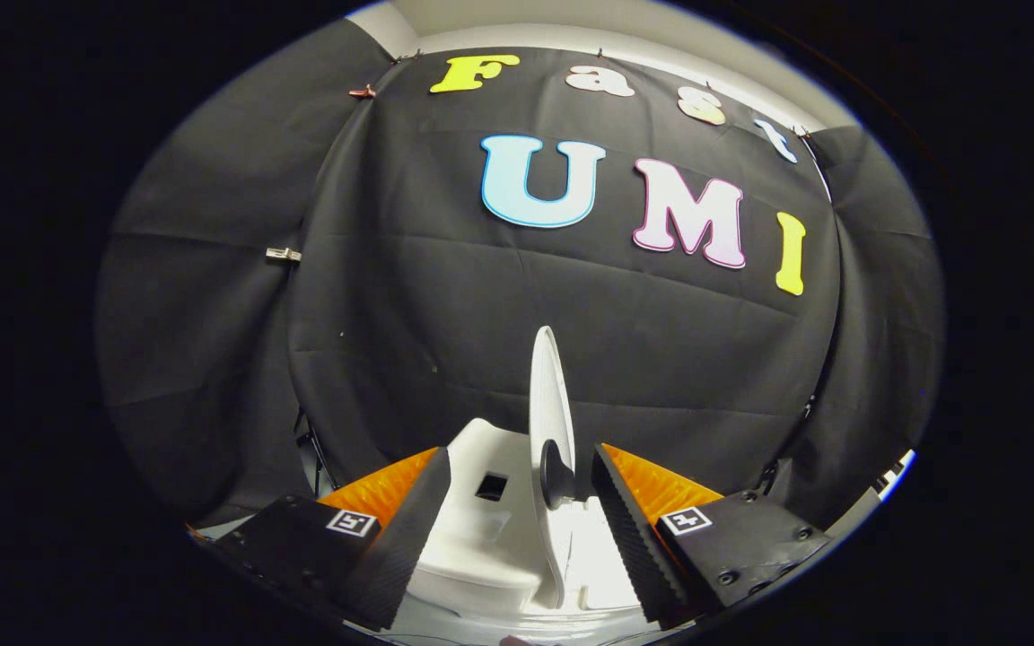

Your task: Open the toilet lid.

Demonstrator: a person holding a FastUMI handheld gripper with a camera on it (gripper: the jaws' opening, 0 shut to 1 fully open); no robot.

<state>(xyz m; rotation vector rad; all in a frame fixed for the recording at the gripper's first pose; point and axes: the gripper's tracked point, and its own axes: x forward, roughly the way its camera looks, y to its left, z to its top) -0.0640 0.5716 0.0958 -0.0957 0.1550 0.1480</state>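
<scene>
From the gripper view, the gripper [517, 529] has its fingers [400, 547] spread wide, pinching nothing. The white toilet lid [551, 395] stands edge-on in the gap between them, nearer the right finger, its long axis running almost straight up and seemingly already raised. A dark round bumper [556, 474] sits on its right face. The toilet body [481, 529] lies just ahead of the left finger. I cannot tell whether either finger touches the lid.

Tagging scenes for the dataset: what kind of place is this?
Likely a staged recording booth, not a real bathroom: black cloth wall clipped up as backdrop, a white toilet with its lid standing upright between the open gripper fingers.
</scene>
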